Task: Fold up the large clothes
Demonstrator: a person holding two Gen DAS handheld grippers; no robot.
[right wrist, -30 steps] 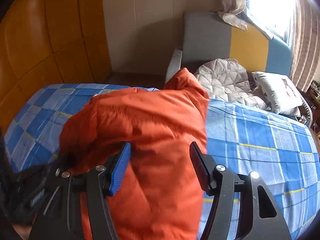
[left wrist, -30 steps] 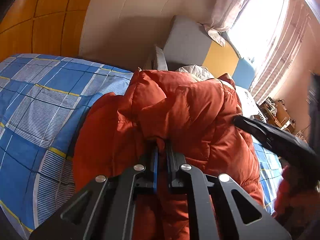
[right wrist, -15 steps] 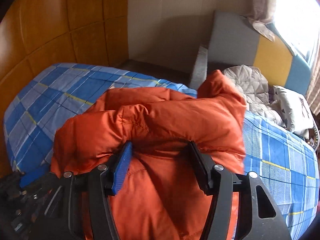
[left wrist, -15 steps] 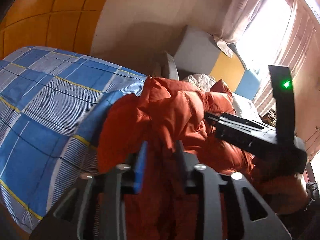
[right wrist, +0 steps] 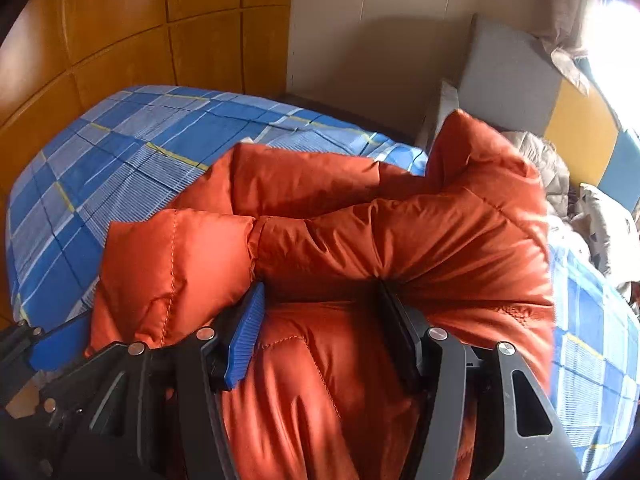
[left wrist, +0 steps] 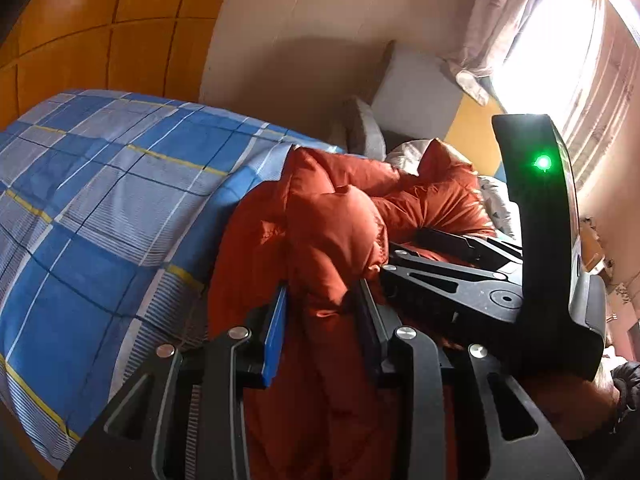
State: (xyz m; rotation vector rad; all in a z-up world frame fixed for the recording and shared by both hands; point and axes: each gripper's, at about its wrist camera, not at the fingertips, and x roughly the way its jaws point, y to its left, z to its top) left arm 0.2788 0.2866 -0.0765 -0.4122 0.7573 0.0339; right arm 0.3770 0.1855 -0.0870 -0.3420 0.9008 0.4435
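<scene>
An orange puffy jacket [right wrist: 360, 248] lies bunched on a bed with a blue checked sheet [right wrist: 120, 152], taking up the near middle of the bed. In the left wrist view the same jacket [left wrist: 332, 224] is heaped at the right of the sheet [left wrist: 100, 208], its folds rising toward the far side.

The left gripper [left wrist: 322, 312] has its fingers spread apart, with a ridge of jacket fabric standing between them; whether the pads press it cannot be told. Just right of it, the right gripper [left wrist: 460, 276] reaches across the jacket, a green light [left wrist: 543, 163] glowing on its upright black part.

In the right wrist view the right gripper [right wrist: 320, 312] is wide apart, its fingers set either side of a thick rolled fold of jacket that lies across them. Part of the left gripper [right wrist: 52, 344] shows at the near left edge.

Beyond the bed stand an orange panelled wall [right wrist: 120, 32], a grey, yellow and blue headboard [right wrist: 560, 104] and a pale quilt [right wrist: 548, 160] at the far right
</scene>
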